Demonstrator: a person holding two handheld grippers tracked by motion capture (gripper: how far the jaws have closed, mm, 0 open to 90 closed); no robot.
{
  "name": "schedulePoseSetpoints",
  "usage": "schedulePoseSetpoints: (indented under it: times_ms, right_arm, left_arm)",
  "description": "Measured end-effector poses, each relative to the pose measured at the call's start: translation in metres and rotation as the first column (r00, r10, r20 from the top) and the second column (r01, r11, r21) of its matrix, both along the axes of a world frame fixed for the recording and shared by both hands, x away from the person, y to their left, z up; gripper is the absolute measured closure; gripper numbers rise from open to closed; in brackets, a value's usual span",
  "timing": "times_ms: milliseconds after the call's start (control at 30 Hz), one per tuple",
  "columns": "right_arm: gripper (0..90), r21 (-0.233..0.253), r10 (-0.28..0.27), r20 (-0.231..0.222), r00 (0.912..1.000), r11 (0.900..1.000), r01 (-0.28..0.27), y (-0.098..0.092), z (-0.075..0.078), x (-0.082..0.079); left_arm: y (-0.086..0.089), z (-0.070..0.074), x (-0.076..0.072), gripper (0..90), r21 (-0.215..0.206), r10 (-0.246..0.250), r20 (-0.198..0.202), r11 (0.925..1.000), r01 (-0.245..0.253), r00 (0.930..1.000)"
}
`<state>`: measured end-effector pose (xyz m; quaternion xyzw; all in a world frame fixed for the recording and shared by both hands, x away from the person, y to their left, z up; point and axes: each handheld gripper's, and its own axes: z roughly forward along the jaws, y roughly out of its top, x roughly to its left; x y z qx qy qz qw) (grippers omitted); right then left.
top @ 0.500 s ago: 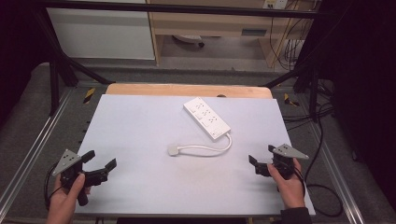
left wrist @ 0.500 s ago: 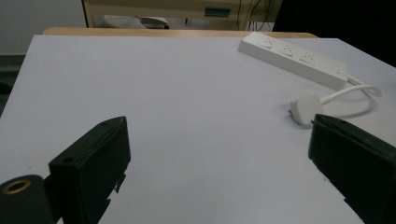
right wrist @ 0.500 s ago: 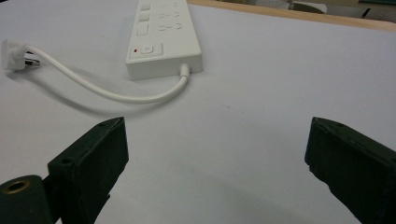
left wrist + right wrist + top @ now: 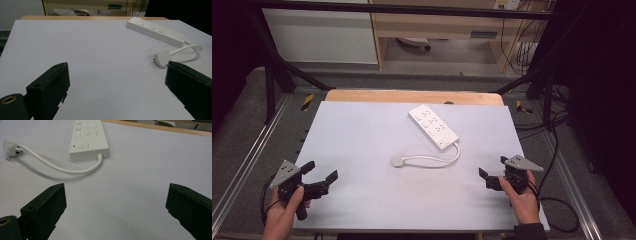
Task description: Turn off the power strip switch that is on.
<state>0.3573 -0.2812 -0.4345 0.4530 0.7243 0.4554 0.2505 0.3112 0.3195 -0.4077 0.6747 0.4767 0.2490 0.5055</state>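
A white power strip (image 4: 433, 126) lies diagonally on the white table top (image 4: 357, 135), past the middle. Its short cable (image 4: 439, 159) loops round to a white plug (image 4: 398, 161) lying loose on the surface. My left gripper (image 4: 322, 171) is held low at the near left corner, jaws wide apart with nothing between them. My right gripper (image 4: 493, 169) is held at the near right, also open and holding nothing. Beyond the left gripper (image 4: 117, 66) I see the plug (image 4: 162, 57) and the strip (image 4: 156, 31). Past the right gripper (image 4: 117, 187) lie the strip's switch end (image 4: 87, 145) and the cable (image 4: 62, 168).
A wooden strip (image 4: 412, 96) borders the table's far edge. Metal rails (image 4: 247, 165) run along both sides, and black frame legs stand at the far corners. Cables (image 4: 557, 205) trail off the right side. Cabinets (image 4: 322, 35) stand behind the table.
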Motion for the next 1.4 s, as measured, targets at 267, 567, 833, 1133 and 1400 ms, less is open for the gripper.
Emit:
schedulePoseSetpoints:
  times_ms: [267,567,833,1133,1400]
  right_arm:
    - [3.5,0.038,-0.012,-0.009,0.9999,0.999,0.012,-0.002,0.005,-0.002]
    - [4.0,0.063,-0.009,0.026,0.9996,0.998,0.007,0.001,0.016,-0.006]
    - [20.7,0.062,-0.007,0.076,0.9971,0.998,0.002,0.006,0.025,-0.010]
    - [59.7,0.058,-0.008,0.119,0.9929,0.998,0.001,0.008,0.035,-0.016]
    - [80.7,0.053,-0.001,0.147,0.9891,0.999,-0.007,0.013,0.042,-0.013]
  left_arm:
    - [-0.001,-0.001,0.000,5.6,-0.001,-0.004,0.000,1.0000,0.004,1.0000]
    - [-0.002,-0.001,0.000,5.5,0.004,-0.012,0.002,0.9999,0.012,0.9999]
    - [-0.003,-0.001,0.000,5.5,0.012,-0.023,-0.003,0.9997,0.023,0.9997]
    - [-0.004,-0.001,0.000,5.5,0.022,-0.030,-0.003,0.9993,0.030,0.9996]
    - [-0.005,-0.002,0.000,5.5,0.029,-0.032,-0.005,0.9991,0.032,0.9995]
